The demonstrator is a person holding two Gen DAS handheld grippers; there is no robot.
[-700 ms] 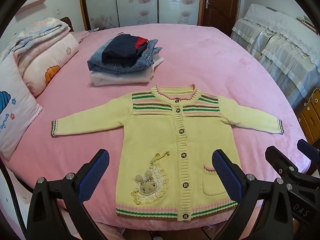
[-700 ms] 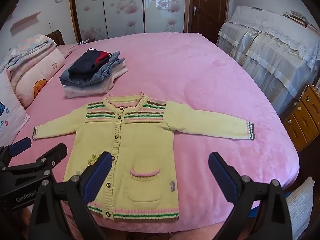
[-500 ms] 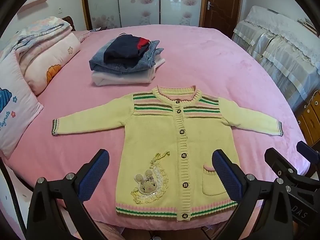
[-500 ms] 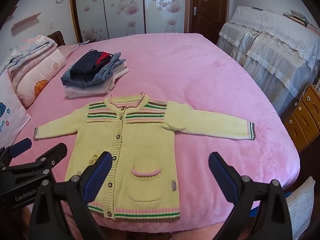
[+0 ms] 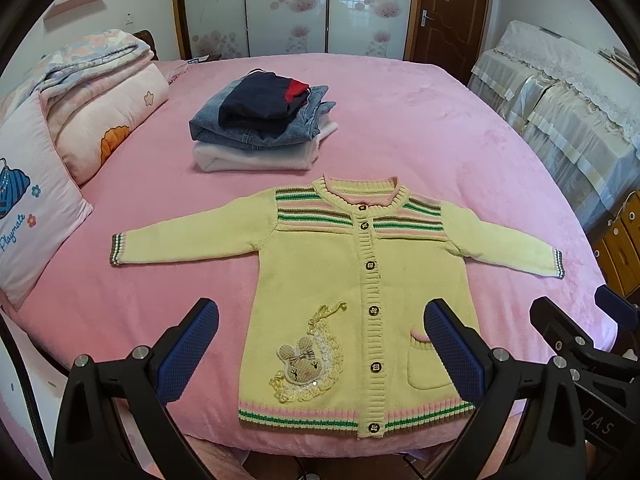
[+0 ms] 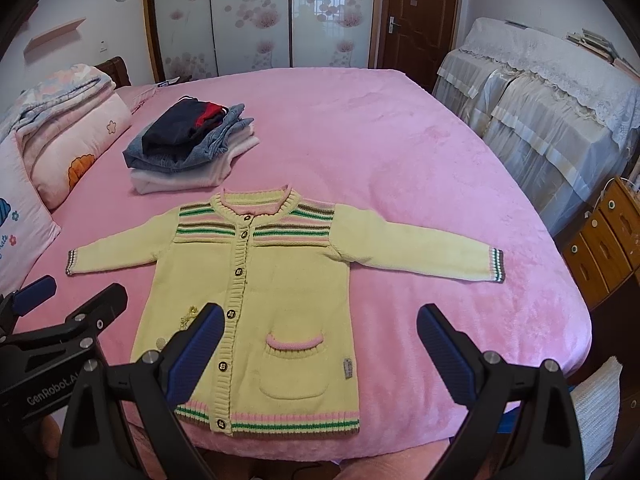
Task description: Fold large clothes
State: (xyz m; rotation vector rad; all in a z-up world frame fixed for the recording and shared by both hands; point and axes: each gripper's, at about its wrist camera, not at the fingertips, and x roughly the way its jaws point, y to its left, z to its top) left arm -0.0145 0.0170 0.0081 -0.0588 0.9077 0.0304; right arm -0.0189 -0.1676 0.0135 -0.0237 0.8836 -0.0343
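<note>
Spread flat, front up, at the near middle of a pink plush bed cover [image 5: 420,128] — a yellow knit cardigan [image 5: 320,280], buttoned down its ribbed placket, both sleeves stretched out toward 9 and 3 o'clock, collar toward 12. Patch pocket [image 6: 296,368] with a pink rim on the lower front, flat, its inside not visible. Bunny appliqué [image 5: 304,360] with lace and sequins on the other panel. Green, pink and brown stripes across yoke, hem and cuffs.

At 11 o'clock from the cardigan, just beyond the collar and apart from it, a stack of folded clothes [image 5: 260,128]: fleecy white at the bottom, denim in the middle, dark navy with a red patch on top.

At 9 to 10 o'clock, a folded floral quilt [image 5: 96,92] and a pink cartoon pillow [image 5: 28,208] along the bed's edge. At 12, frosted sliding doors [image 5: 288,8] with a flower print; beside them a brown wooden door [image 5: 452,8]. At 2 to 3 o'clock, furniture under lace-trimmed covers [image 6: 552,104] and a wooden drawer chest [image 6: 604,236].

Left gripper [image 5: 320,344] spread wide above the cardigan's lower half, blue ridged pads clear of the knit, pinching nothing. Right gripper [image 6: 320,344] likewise fully spread over the pocket side — empty.
</note>
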